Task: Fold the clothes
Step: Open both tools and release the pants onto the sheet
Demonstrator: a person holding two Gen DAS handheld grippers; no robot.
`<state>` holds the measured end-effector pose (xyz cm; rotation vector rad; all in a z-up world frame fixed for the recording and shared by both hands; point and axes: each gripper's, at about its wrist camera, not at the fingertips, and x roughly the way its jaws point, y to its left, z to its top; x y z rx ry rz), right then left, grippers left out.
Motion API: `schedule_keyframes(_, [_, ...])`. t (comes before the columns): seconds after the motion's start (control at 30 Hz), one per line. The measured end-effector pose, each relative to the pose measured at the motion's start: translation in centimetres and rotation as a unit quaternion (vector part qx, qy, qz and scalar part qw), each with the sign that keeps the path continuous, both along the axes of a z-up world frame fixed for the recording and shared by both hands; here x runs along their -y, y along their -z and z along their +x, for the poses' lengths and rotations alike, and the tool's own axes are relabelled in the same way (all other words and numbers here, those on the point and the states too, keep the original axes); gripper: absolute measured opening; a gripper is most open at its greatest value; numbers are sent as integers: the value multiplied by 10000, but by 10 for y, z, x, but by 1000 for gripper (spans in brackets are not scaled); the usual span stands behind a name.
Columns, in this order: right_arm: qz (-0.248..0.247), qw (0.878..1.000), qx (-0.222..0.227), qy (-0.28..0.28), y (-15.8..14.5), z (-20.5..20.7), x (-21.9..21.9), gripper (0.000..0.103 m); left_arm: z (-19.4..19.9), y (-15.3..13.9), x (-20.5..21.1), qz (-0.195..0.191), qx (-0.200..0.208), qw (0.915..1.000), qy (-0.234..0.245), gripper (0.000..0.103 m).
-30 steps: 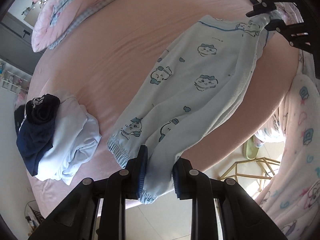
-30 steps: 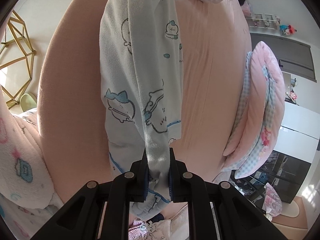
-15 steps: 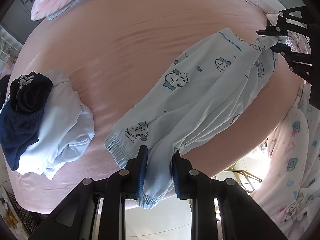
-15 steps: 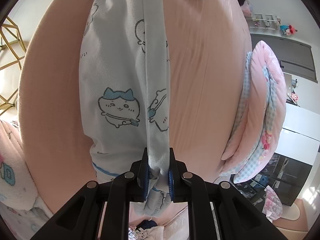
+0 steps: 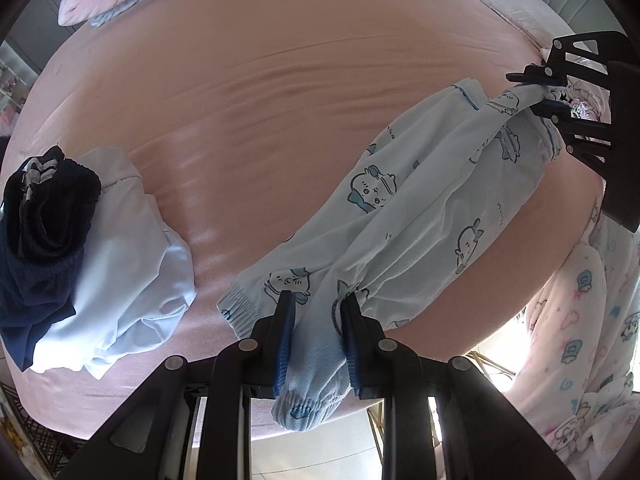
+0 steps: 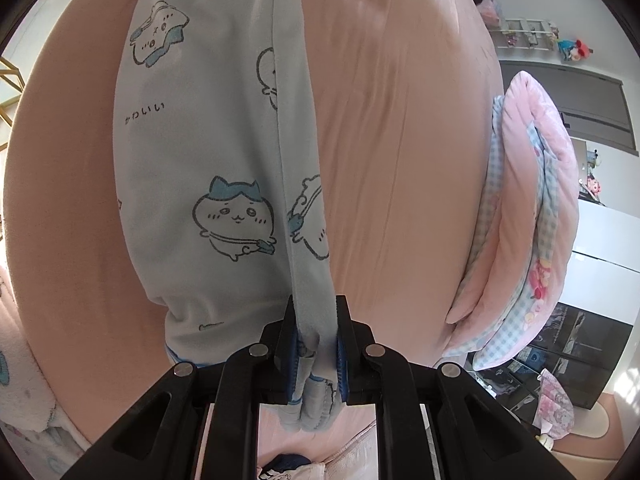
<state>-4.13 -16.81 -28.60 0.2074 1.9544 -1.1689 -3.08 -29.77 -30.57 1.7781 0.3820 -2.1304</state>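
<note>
left tool (image 5: pixel 316 330): clamped on cuffed leg end of pale-blue cartoon-print pyjama trousers (image 5: pixel 420 216) | right tool (image 6: pixel 316 344): pinching bunched waist end of same trousers (image 6: pixel 208 152) | trousers: strung between both tools, sagging onto pink bed (image 5: pixel 280 80) | left on bed: light-blue garment (image 5: pixel 132 264), navy garment (image 5: pixel 36 248) partly over it | far edge: pink quilt (image 6: pixel 532 216)

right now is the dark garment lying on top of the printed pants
No, the dark garment sits on the pale pile at the bed's left, apart from the printed pants.
</note>
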Motion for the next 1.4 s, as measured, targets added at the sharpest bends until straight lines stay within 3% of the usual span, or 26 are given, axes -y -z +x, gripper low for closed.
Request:
schedule_keyframes(0.8, [164, 9988, 333, 305, 39, -19, 37, 13, -44, 18, 6, 189, 275, 9994, -47, 21])
schedule_keyframes(0.83, [130, 9988, 317, 345, 39, -22, 40, 17, -45, 18, 6, 227, 281, 9993, -69, 21])
schedule_keyframes(0.9, [-39, 9989, 164, 432, 42, -23, 43, 38, -47, 18, 7, 319, 285, 9990, -116, 21])
schedule_keyframes(0.97, [-311, 9982, -47, 502, 42, -23, 45, 73, -49, 16, 6, 319, 292, 9990, -103, 21])
schedule_keyframes(1.03, [-485, 9972, -80, 559, 39, -21, 46, 76, -52, 13, 3, 196, 363, 9991, -45, 26])
schedule_keyframes(1.07, [-537, 9967, -72, 606, 38, -20, 47, 76, -54, 12, 1, 90, 424, 9991, -22, 38])
schedule_keyframes(1.1, [-584, 9962, -63, 645, 36, -20, 46, 76, -55, 10, -2, -127, 522, 9986, -11, 57])
schedule_keyframes(1.17, [-704, 9947, -74, 749, 28, -20, 45, 76, -57, 1, -8, -680, 567, 9961, 19, 74])
schedule_keyframes(1.23, [-839, 9927, -99, 864, 19, -20, 43, 76, -56, -10, -13, -945, 463, 9944, -7, 74])
schedule_keyframes(1.4, [-1481, 9791, -69, 1391, -14, -22, 31, 76, -44, -34, -16, -771, 96, 9964, -353, 74])
